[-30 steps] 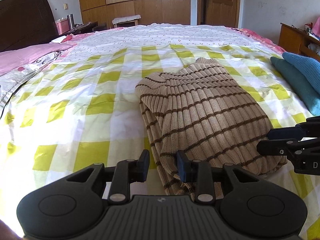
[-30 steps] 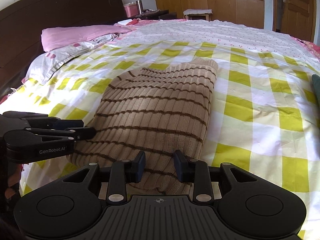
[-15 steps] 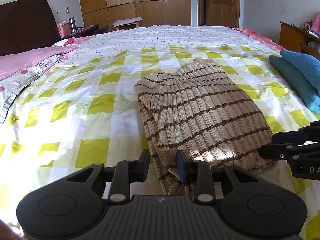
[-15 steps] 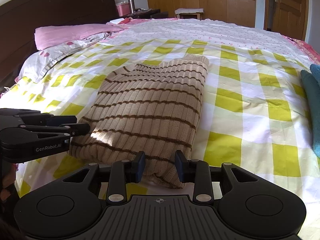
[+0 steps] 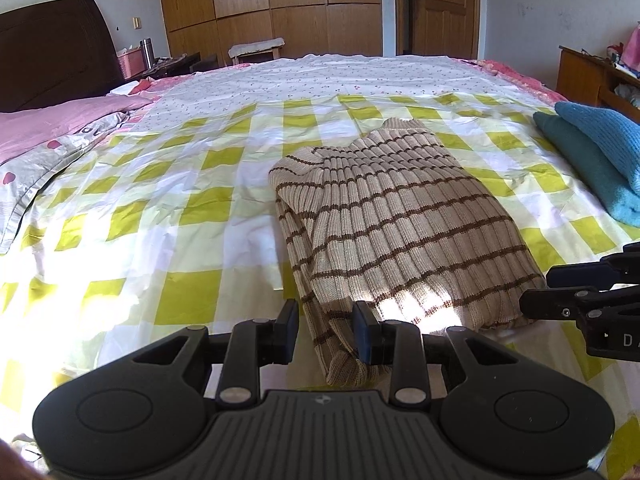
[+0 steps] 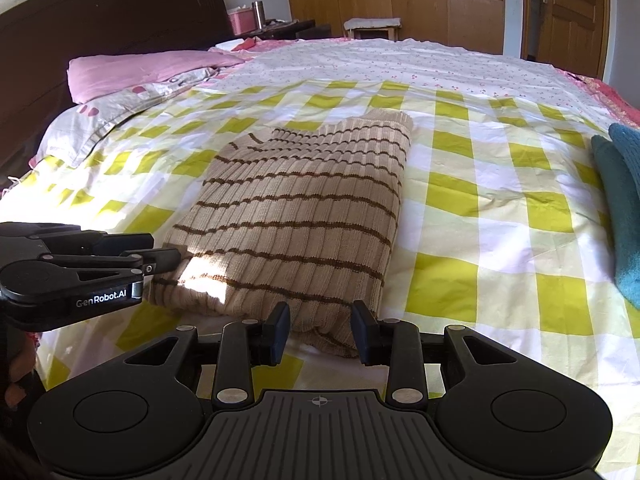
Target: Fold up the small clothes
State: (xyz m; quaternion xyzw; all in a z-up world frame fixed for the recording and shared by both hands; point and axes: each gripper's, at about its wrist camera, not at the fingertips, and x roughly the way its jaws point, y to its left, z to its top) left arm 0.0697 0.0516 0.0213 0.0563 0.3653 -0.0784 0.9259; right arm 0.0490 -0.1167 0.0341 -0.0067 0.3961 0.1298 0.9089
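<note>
The left tongs (image 5: 325,332) stood partly open, with the near corner of the striped sweater (image 5: 400,224) between the jaws but no pad visibly pressing it. The right tongs (image 6: 320,330) were likewise parted around the sweater's other near corner, gripping nothing. The sweater lay on the checked bedspread (image 5: 160,208) in a compact folded bundle, so this fold looked finished. Blue knitwear (image 5: 592,152) was near, apparently folded already.
</note>
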